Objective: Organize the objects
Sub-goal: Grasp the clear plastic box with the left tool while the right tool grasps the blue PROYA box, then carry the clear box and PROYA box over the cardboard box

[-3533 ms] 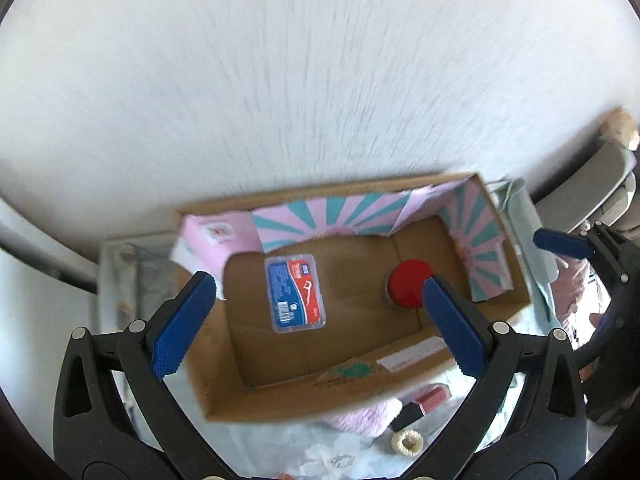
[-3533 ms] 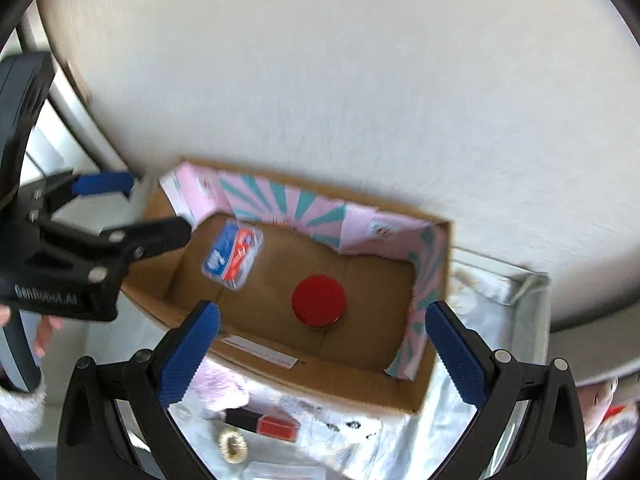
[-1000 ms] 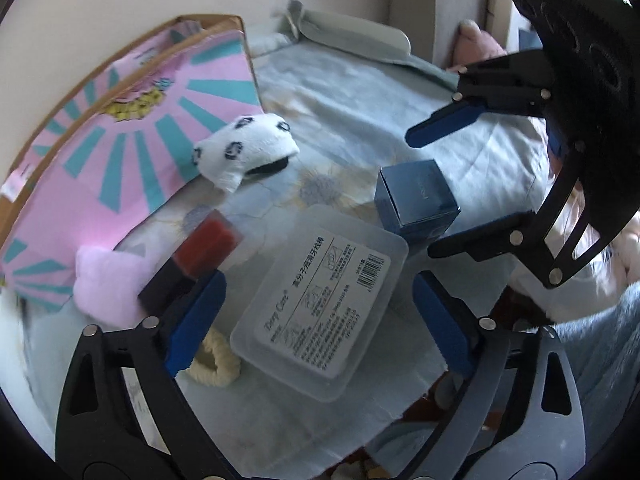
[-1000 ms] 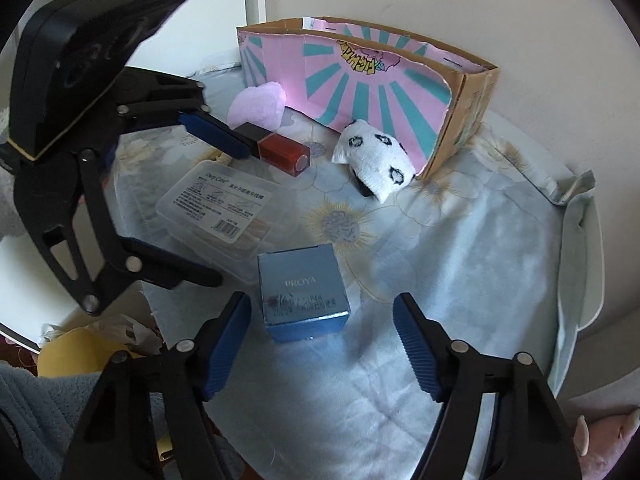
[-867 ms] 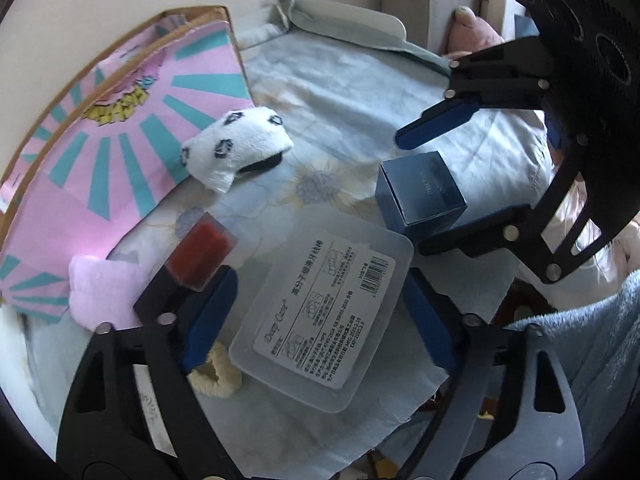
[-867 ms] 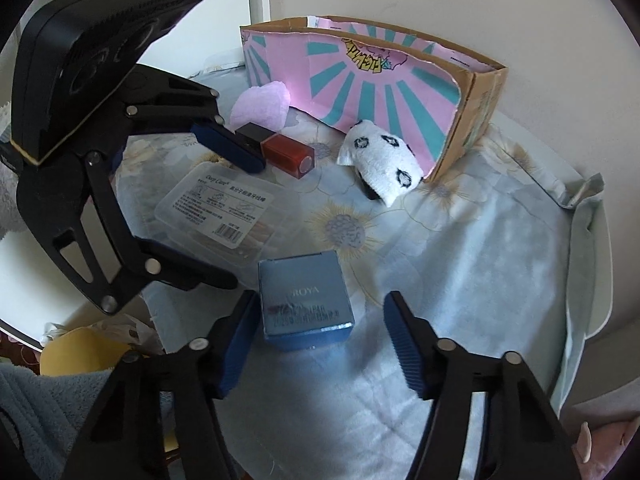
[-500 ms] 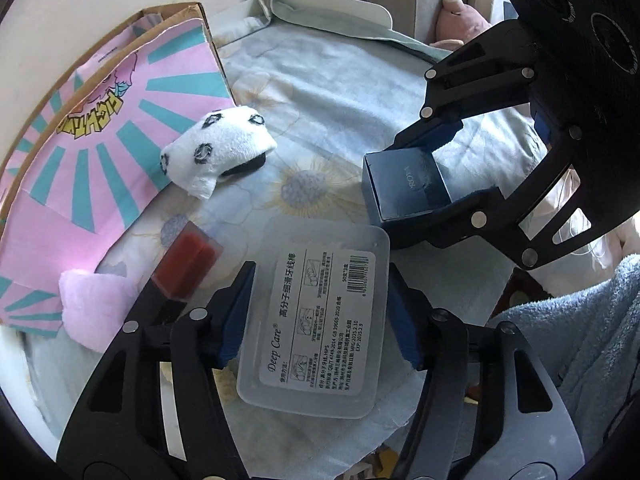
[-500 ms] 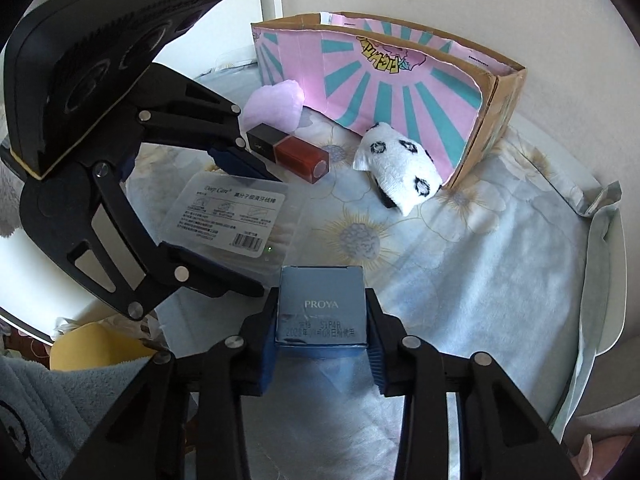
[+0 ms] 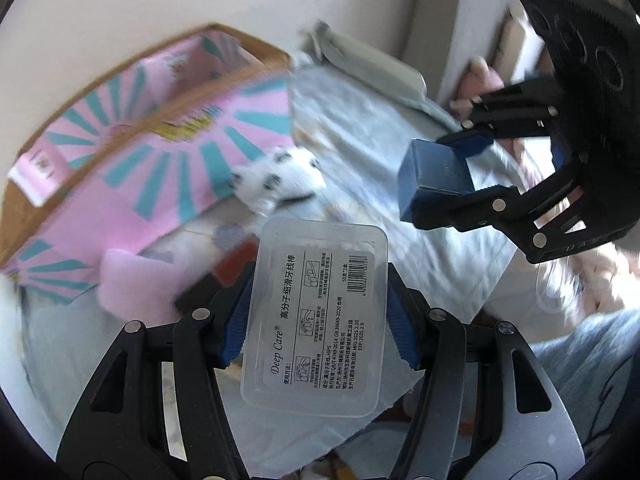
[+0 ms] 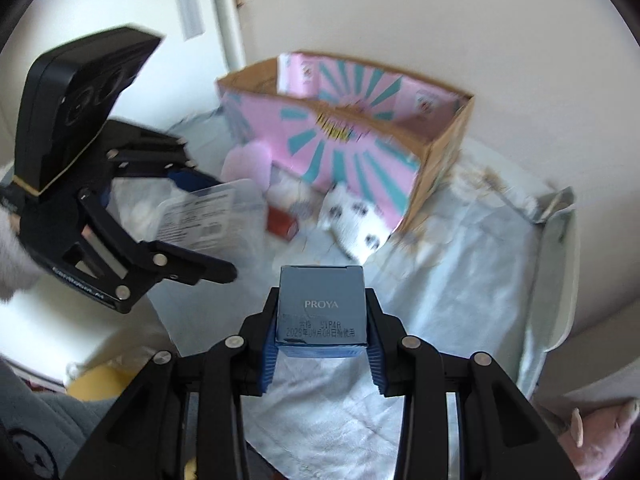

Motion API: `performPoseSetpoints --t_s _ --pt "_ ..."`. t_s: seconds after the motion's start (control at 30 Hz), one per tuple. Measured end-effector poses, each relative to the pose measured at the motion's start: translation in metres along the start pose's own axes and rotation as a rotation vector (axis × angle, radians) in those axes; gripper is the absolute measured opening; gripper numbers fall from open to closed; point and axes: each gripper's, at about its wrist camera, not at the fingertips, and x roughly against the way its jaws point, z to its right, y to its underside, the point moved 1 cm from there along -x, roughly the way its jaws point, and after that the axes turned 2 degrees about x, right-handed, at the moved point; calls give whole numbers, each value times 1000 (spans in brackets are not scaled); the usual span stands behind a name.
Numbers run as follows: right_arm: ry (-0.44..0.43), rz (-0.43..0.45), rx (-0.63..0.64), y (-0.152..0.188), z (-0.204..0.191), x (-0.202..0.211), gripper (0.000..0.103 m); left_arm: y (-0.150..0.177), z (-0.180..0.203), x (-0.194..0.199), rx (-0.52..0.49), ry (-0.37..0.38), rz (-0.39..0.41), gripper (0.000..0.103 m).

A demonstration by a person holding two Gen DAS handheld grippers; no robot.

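Both items are off the cloth now vs half a sec ago, when the grippers were only just closing on them. Left gripper (image 9: 318, 312) is clamped on the long sides of the clear Deep Care floss pick case (image 9: 316, 316), long axis running straight out along the fingers, label up. Right gripper (image 10: 322, 334) is pinched tight on the blue PROYA box (image 10: 322, 310), held up over the floral cloth (image 10: 460, 264). The pink/teal cardboard box (image 10: 348, 148) sits ahead of both, open top up, against the wall; from the left cam it's up and to the left (image 9: 132, 160). Imo left gripper looks nearer, so the case prob goes in first, w/ its long axis along the box's length. Panda sock (image 10: 356, 216), red-capped bottle (image 10: 282, 220) and pink fluffy thing (image 10: 246, 164) are lying just in front of the box.
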Motion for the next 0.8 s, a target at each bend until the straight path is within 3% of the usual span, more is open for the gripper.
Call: performPoseSetpoints --t_s 0.2,0.43,0.63,0.8 --pt "88 14 -145 -35 -3 23 34 -13 -30 42 152 -34 82 56" --pt "192 45 -318 -77 -19 44 34 -16 -72 106 287 -125 204 56" --pt "277 84 -455 -97 -39 53 34 -12 -107 150 399 -205 255 56" --pt "326 84 -490 -105 -54 50 35 1 -124 163 431 -254 270 56"
